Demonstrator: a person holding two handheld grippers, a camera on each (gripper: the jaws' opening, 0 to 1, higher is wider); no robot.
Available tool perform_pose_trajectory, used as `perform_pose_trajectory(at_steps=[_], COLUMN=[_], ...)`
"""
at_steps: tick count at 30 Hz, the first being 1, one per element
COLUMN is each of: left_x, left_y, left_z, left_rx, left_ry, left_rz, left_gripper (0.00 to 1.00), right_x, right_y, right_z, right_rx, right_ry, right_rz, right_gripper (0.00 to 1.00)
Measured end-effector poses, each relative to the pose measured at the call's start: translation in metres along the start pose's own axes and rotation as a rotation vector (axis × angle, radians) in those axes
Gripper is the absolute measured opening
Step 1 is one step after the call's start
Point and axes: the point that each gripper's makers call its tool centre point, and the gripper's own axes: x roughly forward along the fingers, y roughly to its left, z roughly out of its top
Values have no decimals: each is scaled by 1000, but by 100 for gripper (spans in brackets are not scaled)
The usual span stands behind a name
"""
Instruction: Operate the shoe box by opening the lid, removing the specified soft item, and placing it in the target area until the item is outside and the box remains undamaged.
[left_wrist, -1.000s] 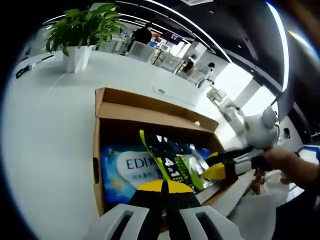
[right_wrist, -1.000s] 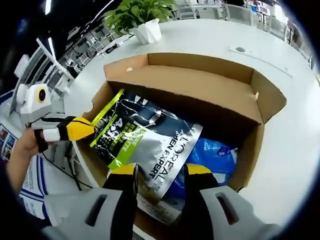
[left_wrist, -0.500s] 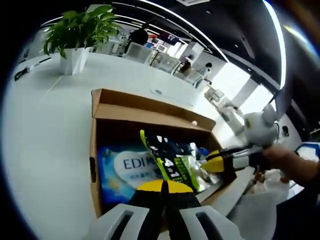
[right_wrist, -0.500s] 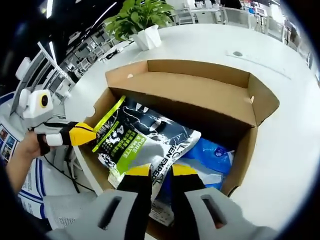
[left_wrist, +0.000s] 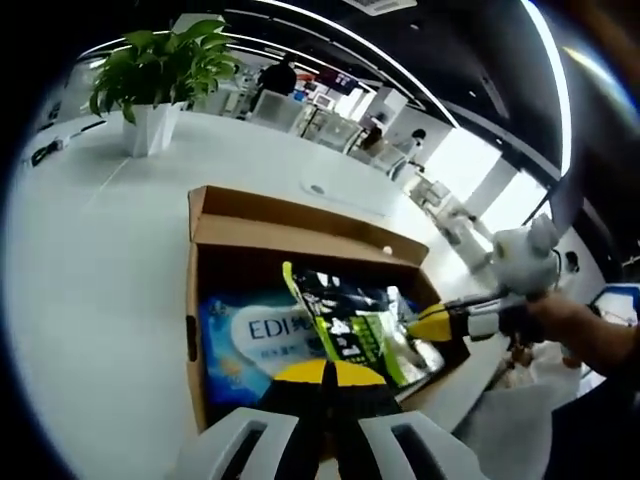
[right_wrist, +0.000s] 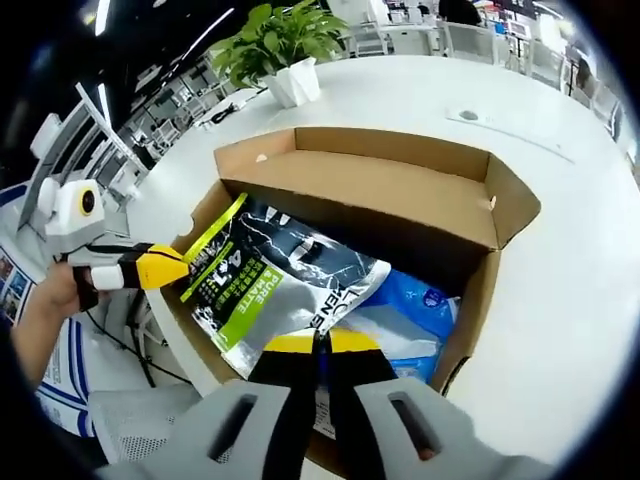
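An open cardboard shoe box (left_wrist: 300, 232) (right_wrist: 380, 185) stands on a white table, its lid flap folded back at the far side. Inside, a black and green soft pouch (left_wrist: 355, 318) (right_wrist: 280, 280) lies slanted over a blue pack (left_wrist: 250, 335) (right_wrist: 420, 300). My left gripper (left_wrist: 325, 372) is shut on the pouch's green-edged corner, and from the other side it appears at the left (right_wrist: 175, 268). The pouch's opposite silver end is pinched in my right gripper (right_wrist: 320, 345), which is shut and comes in from the right (left_wrist: 415, 325).
A potted plant (left_wrist: 150, 80) (right_wrist: 285, 50) stands on the far part of the table. A round socket (left_wrist: 318, 187) (right_wrist: 468, 115) sits in the tabletop behind the box. The table's edge runs close to the box's near side, with office furniture beyond.
My right gripper's jaws went from apart around the pouch's end to shut on it. The left gripper stayed shut on the pouch's corner. The box stands as before.
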Motion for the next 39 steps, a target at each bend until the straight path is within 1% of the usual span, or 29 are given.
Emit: perform_pose_trajectory(at_steps=[7, 11, 15, 19, 30, 39], left_x=[-4, -4, -2, 1, 15, 28], left_y=[-11, -20, -29, -41, -75, -94], left_z=[3, 5, 8, 12, 21, 26], left_rx=[22, 32, 45, 61, 93, 111], left_ry=[-1, 2, 2, 3, 2, 1], left_rz=[-1, -7, -12, -20, -51, -70], left_gripper=[0, 0, 0, 0, 0, 0], right_x=[-13, -27, -35, -50, -79, -93], right_y=[0, -1, -8, -11, -36, -55], right_z=[7, 11, 16, 17, 19, 18], right_rx=[22, 35, 39, 46, 81, 90], right_ry=[-25, -42, -56, -66, -87, -92], right_rz=[13, 15, 12, 7, -5, -11], right_gripper=[0, 0, 0, 0, 0, 0])
